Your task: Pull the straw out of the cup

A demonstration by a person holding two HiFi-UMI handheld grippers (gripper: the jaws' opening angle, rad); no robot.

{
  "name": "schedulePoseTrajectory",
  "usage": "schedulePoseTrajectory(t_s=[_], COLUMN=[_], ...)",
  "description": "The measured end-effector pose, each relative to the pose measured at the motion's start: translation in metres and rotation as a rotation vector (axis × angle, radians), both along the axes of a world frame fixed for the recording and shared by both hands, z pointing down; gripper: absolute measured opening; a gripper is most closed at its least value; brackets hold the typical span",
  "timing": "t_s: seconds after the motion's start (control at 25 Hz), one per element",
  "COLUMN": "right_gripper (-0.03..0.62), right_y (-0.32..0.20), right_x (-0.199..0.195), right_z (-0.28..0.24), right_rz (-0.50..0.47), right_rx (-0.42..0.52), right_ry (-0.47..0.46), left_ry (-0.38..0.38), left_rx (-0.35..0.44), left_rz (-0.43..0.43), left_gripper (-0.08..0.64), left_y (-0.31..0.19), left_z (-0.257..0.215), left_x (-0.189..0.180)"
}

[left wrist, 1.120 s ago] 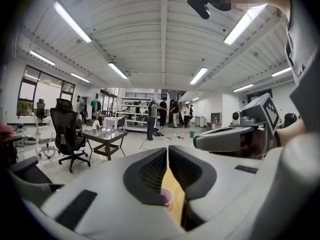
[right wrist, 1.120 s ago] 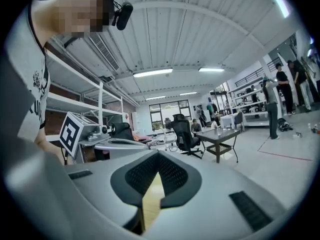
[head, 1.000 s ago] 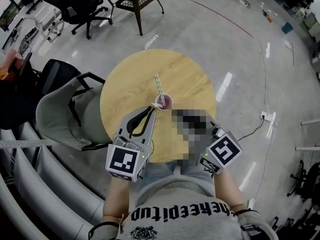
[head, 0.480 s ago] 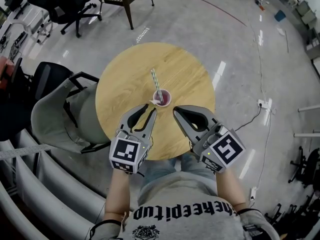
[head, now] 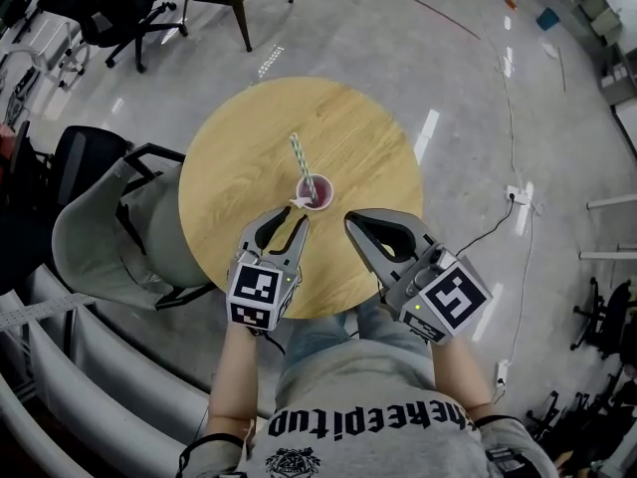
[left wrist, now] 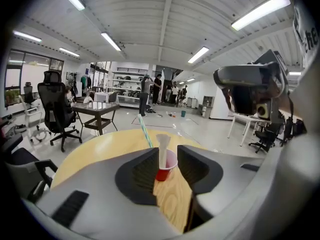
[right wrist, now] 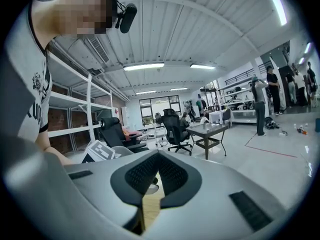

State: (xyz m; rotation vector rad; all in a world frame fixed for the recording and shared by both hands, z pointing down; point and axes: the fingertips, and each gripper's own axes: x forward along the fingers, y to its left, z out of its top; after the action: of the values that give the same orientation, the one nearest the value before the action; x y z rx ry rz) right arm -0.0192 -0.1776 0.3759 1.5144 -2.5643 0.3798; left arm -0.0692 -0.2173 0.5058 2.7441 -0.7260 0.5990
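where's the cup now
Head view: the red cup stands near the middle of the wooden table, just beyond the left gripper, whose opening jaws hold nothing.

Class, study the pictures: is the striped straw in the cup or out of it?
In. The striped straw leans with its lower end inside the cup, not yet pulled out.

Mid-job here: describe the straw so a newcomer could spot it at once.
On the round wooden table, find the small red cup near its middle. The straw is the thin green-and-white striped stick leaning out of it, unlike the plain white piece standing upright in the same cup.
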Motion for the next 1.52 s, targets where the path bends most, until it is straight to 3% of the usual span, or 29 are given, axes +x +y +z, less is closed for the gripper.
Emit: schedulePoseTrajectory(t_s=[1.24, 1.52], right_gripper=[0.012, 0.012], right_y=[0.002, 0.006], right_x=[0.021, 0.023], right_z=[0.017, 0.017], right_rz=[0.059, 0.061], right_rx=[-0.042, -0.041], right_ry=[0.014, 0.013], left_ry=[-0.066, -0.091], left_rx=[-0.056, -0.037], left_rz=[-0.010, -0.025], left_gripper=[0.158, 0.087], left_y=[-0.016, -0.016], left_z=[0.046, 0.045], left_x=[0.028, 0.027])
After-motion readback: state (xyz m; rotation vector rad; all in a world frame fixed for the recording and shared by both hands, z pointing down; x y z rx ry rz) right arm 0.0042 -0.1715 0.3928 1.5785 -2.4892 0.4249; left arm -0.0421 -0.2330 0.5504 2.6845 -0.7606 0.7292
